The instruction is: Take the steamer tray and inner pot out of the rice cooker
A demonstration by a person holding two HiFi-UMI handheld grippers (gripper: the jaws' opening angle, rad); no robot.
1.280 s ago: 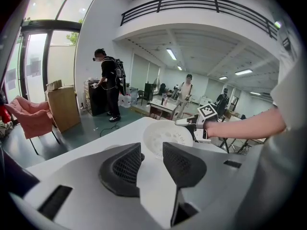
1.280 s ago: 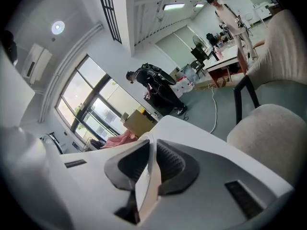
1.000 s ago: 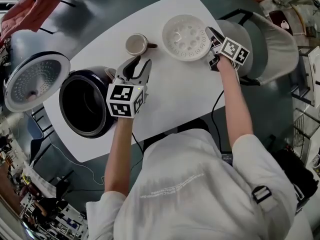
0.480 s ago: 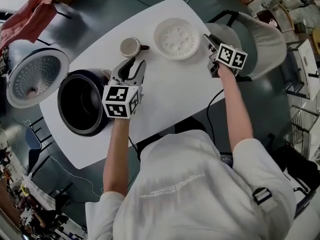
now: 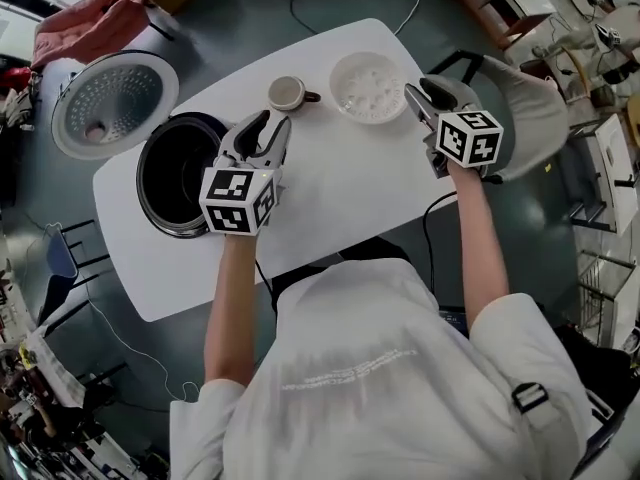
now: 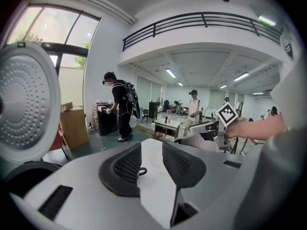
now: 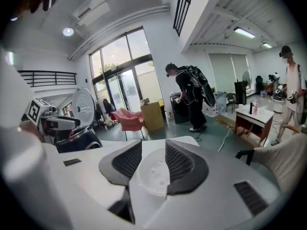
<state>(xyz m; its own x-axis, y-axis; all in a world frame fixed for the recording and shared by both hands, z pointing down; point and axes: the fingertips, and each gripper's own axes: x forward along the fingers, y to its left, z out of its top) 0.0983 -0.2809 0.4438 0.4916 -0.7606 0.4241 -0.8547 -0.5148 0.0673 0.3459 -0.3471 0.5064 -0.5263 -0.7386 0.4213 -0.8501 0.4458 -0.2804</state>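
Both grippers are held above the white table [image 5: 340, 183]. The open rice cooker [image 5: 150, 206] stands just to the left of the left gripper [image 5: 272, 121], and its raised lid [image 5: 112, 103] is seen farther left. The inner pot [image 5: 180, 168] is seated in the cooker; its inside is dark and its bottom cannot be made out.

The left gripper's jaws are held apart, and nothing is gripped or touched by them.

The steamer tray [image 5: 368, 86] has been set on the table, out of the cooker, just ahead and to the left of the right gripper [image 5: 418, 90]. That gripper's jaws have just been opening and are parted. The tray is seen through their gap, lying beyond them, and no pad is seen pressing on it.

A mug [image 5: 288, 92] stands just ahead of the left gripper's tips. In the left gripper view only its handle is shown in the gap, the rest being hidden behind the left jaw. In the head view, part of each gripper is covered by its own marker cube.
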